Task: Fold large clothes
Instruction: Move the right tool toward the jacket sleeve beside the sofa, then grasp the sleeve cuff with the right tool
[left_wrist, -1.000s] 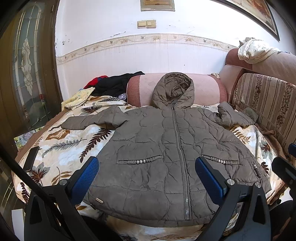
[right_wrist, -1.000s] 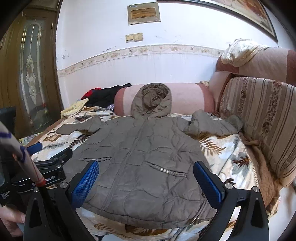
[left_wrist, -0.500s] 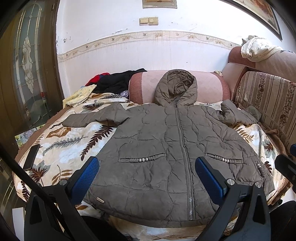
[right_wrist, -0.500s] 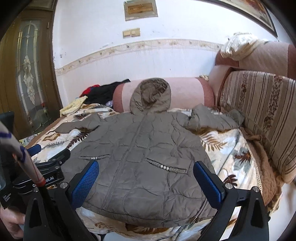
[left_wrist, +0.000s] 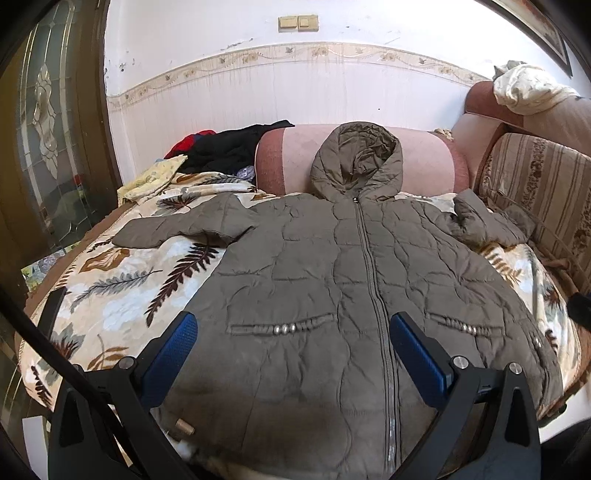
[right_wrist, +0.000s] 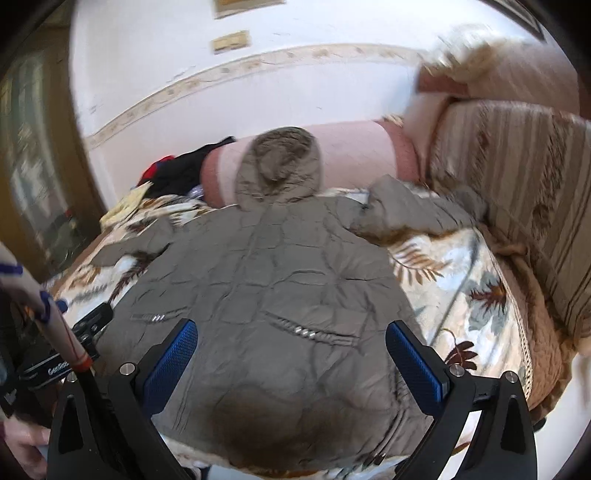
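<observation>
An olive quilted hooded jacket (left_wrist: 332, 280) lies face up and zipped on a leaf-patterned bedspread (left_wrist: 110, 295), its hood against a pink bolster (left_wrist: 295, 155). Its left sleeve stretches out flat; its right sleeve (left_wrist: 480, 225) is bunched near the striped sofa back. My left gripper (left_wrist: 291, 354) hovers open over the jacket's lower hem, nothing between its blue pads. In the right wrist view the jacket (right_wrist: 280, 295) appears blurred, and my right gripper (right_wrist: 291, 354) is open above its lower right part. The left gripper's body (right_wrist: 70, 350) shows at that view's left edge.
Dark and red clothes (left_wrist: 225, 147) are piled at the back left beside a yellowish cloth (left_wrist: 155, 177). A striped sofa back (left_wrist: 543, 192) runs along the right with a cream cloth (left_wrist: 524, 88) on top. A wooden glazed door (left_wrist: 48, 140) stands left.
Both grippers have moved forward and lower toward the jacket, which looms larger. The right wrist view is now motion-blurred and tilted. Both stay open.
</observation>
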